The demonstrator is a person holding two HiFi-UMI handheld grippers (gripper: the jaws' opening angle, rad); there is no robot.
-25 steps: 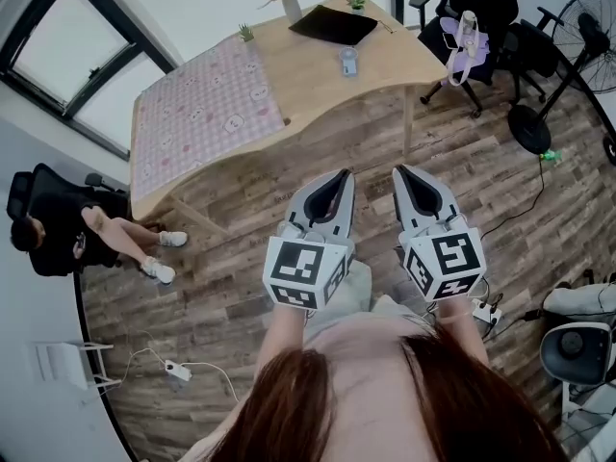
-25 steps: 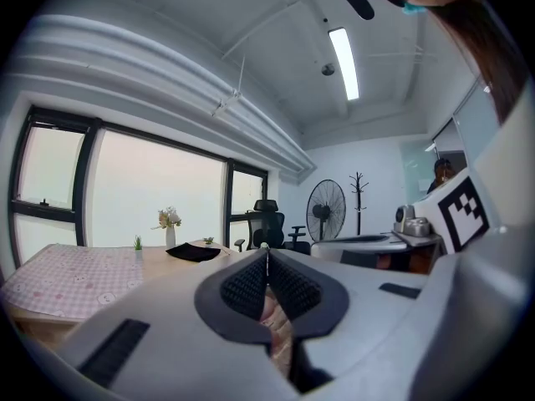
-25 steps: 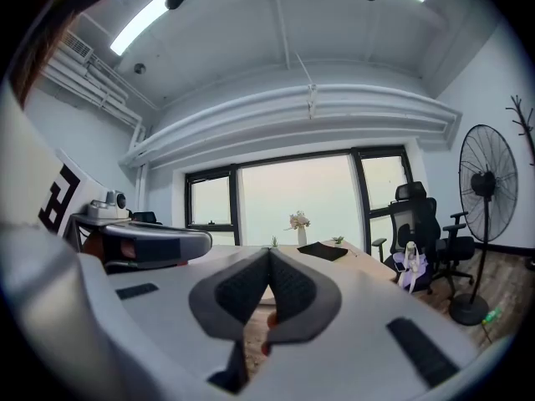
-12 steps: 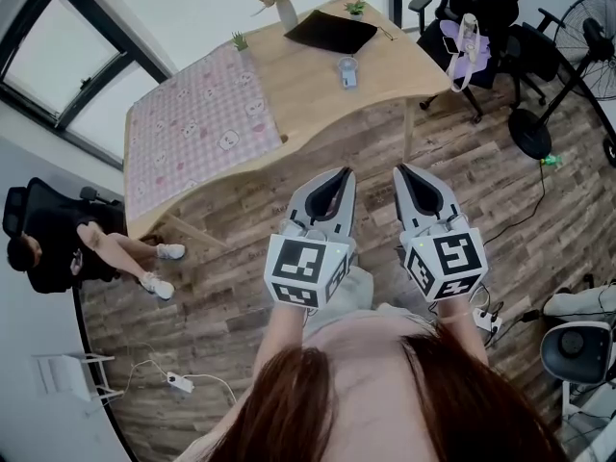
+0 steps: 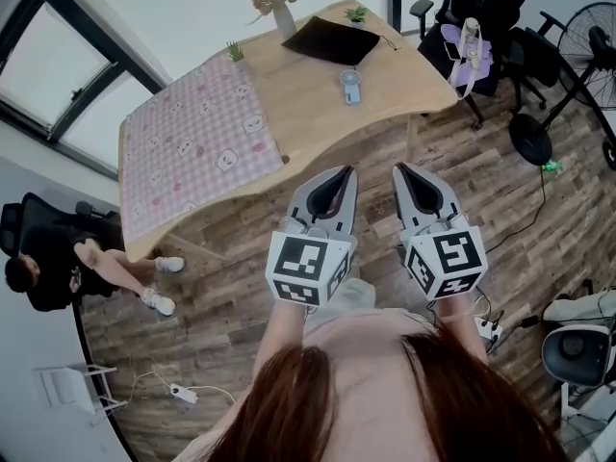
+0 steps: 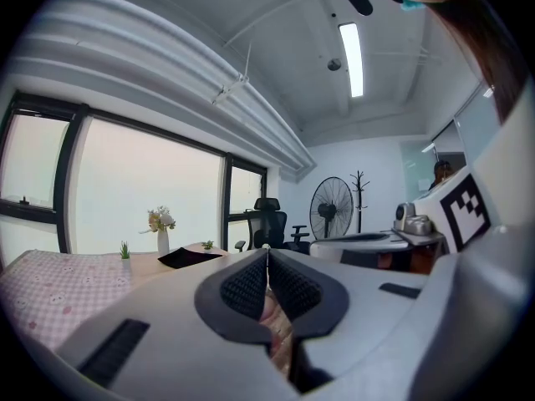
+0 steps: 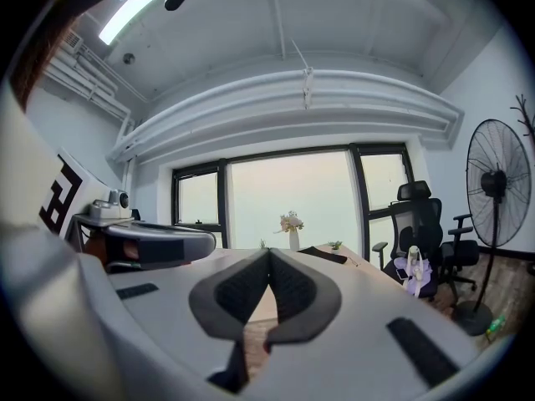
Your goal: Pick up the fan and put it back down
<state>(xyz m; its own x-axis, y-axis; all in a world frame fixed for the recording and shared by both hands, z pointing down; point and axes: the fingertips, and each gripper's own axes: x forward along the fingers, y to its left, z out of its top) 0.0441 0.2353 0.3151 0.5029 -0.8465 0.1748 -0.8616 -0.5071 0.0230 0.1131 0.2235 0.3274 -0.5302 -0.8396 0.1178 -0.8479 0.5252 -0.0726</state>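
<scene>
Fan [image 5: 349, 86] ahead; grippers [image 5: 344, 172] [image 5: 400, 169] level, closed

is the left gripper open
No, the left gripper has its jaws closed together with nothing between them.

An office: long wooden table [image 5: 308, 94], black swivel chairs [image 5: 510, 37], tall windows [image 5: 58, 65], ceiling strip light [image 6: 351, 57].

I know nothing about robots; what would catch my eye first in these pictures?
Two grey hand-held grippers with black-and-white marker cubes fill the centre of the head view: the left gripper and right gripper, both shut and empty. Beyond them stands a pale wooden table, its left half under a pink checked cloth, and a tall black pedestal fan stands at the far right.
</scene>
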